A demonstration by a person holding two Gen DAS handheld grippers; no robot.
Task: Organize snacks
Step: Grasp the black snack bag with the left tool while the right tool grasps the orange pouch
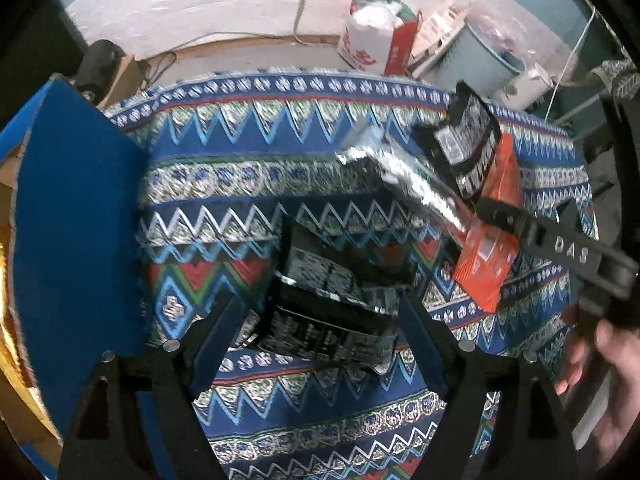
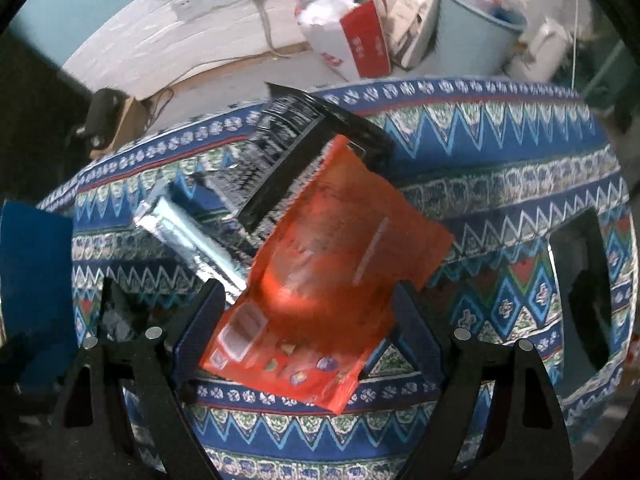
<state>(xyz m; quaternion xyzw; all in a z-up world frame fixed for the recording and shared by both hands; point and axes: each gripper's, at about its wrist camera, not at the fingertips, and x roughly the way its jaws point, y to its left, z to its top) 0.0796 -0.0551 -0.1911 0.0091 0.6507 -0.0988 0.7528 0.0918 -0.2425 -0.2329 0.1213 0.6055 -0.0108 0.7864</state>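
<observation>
- A table draped in a patterned cloth (image 1: 256, 152) of blue, white and red zigzags fills both views; it serves as the sorting surface on which the snacks are spread.
- A blue box (image 1: 76, 216) with a cardboard inside is seen at the left edge of the cloth, its flap raised; it is judged to be where packets are to be collected, since it stands open beside them.
- An orange packet (image 2: 320, 292) lies flat on the cloth, one end overlapped by a black packet with white print (image 2: 288, 136) and a silver-edged packet (image 2: 192, 236) just beside it.
- The right gripper (image 2: 304, 340) is pointed down over the orange packet with its jaws apart, one on either side of the packet's lower end; no pressing is seen, so the packet is judged bracketed for a grasp, not yet held.
- Two overlapping black packets (image 1: 324, 304) lie nearer the box.
- The left gripper (image 1: 316, 344) is set above them with its jaws apart and clamped on nothing, apparently lined up for a pick.
</observation>
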